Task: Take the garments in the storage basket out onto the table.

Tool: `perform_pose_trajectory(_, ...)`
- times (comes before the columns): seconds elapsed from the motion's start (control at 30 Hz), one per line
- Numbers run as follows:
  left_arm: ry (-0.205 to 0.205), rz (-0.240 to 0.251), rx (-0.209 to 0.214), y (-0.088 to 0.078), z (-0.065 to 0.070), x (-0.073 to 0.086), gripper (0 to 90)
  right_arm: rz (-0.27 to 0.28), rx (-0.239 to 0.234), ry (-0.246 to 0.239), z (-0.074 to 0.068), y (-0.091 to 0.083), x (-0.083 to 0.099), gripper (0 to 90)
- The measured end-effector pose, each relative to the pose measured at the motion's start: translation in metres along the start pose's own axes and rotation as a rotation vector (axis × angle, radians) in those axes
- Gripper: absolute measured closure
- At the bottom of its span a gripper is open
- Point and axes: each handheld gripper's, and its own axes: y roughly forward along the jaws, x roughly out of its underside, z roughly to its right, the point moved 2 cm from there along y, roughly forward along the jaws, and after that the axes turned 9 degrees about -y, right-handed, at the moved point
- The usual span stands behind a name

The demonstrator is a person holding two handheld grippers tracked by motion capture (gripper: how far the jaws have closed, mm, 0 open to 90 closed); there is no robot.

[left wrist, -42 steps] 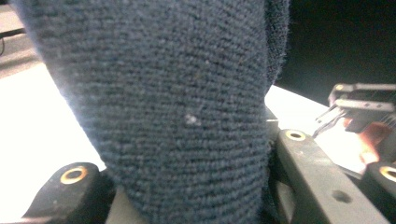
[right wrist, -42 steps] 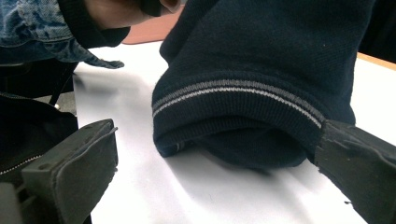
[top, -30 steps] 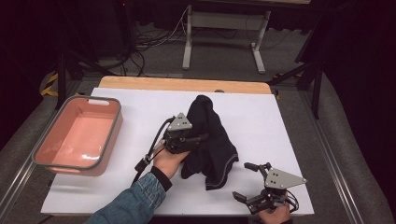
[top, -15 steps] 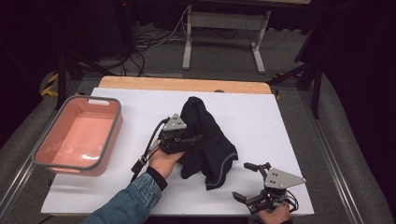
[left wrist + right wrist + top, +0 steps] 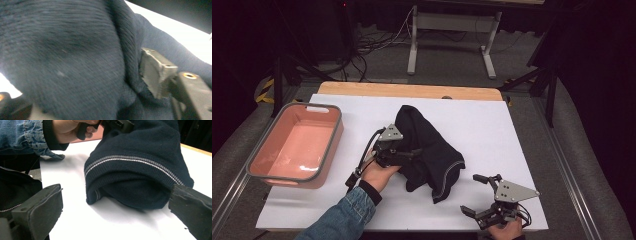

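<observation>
Dark navy knitted garment (image 5: 427,150) with a pale stripe near its hem, heaped at the middle of the white worktop (image 5: 492,125). Left gripper (image 5: 409,154) is pressed into its left side; its fingers (image 5: 155,70) have just been opening, fabric bunched between them. Right gripper (image 5: 477,195) is held at the near right edge, fingers spread wide, nothing held. Pink tray (image 5: 329,145) is set at far left.
</observation>
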Motion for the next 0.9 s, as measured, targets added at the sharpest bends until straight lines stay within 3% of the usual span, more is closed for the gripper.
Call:
perform_pose_trajectory(0.1,-0.012,-0.016,-0.007,-0.004,-0.004,0.002,23.9,0.001,0.001,0.001,0.0,0.0,0.0,0.2)
perform_pose_trajectory(0.3,-0.038,-0.031,-0.008,-0.008,-0.01,0.006,15.9,-0.001,-0.001,-0.001,0.0,0.0,0.0,0.2)
perform_pose_trajectory(0.43,-0.057,-0.022,0.023,-0.015,-0.015,0.007,10.3,-0.002,-0.001,-0.001,0.0,0.0,0.0,0.2)
perform_pose_trajectory(0.57,-0.025,-0.012,0.028,-0.019,-0.016,0.007,3.4,-0.002,0.0,-0.001,0.0,0.0,0.0,0.2)
perform_pose_trajectory(0.67,-0.009,-0.021,0.034,-0.024,-0.016,0.008,2.6,-0.002,0.001,-0.001,0.0,0.0,0.0,0.2)
perform_pose_trajectory(0.83,0.064,-0.034,0.027,-0.036,-0.015,0.014,1.8,-0.002,0.003,0.002,0.0,0.0,0.0,0.2)
perform_pose_trajectory(0.9,0.072,-0.033,0.033,-0.041,-0.015,0.015,1.7,-0.004,0.002,0.0,0.0,0.0,0.0,0.2)
